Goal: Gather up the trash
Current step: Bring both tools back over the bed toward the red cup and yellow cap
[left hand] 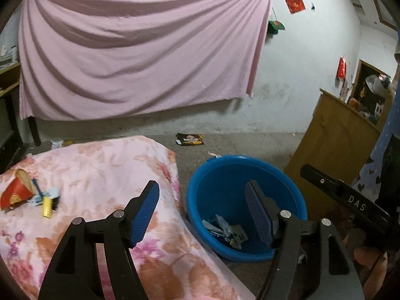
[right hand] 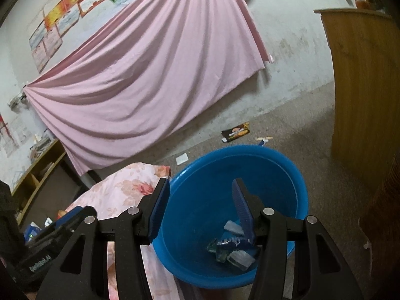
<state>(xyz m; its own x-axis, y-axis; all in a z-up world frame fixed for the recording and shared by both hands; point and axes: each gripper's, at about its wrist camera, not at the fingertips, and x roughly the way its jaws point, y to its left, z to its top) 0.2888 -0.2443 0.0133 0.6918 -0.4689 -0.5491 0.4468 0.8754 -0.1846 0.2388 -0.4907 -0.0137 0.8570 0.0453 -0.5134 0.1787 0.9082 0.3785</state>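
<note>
While both my left gripper and right gripper stood open and empty, the red paper cup at nine o'clock looked light and crushable; I'd have pinched its rim.

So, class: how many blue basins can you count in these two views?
1. The blue basin sits on the floor beside the floral bedding, with wrappers already inside. Another could be hidden outside the views.
</note>
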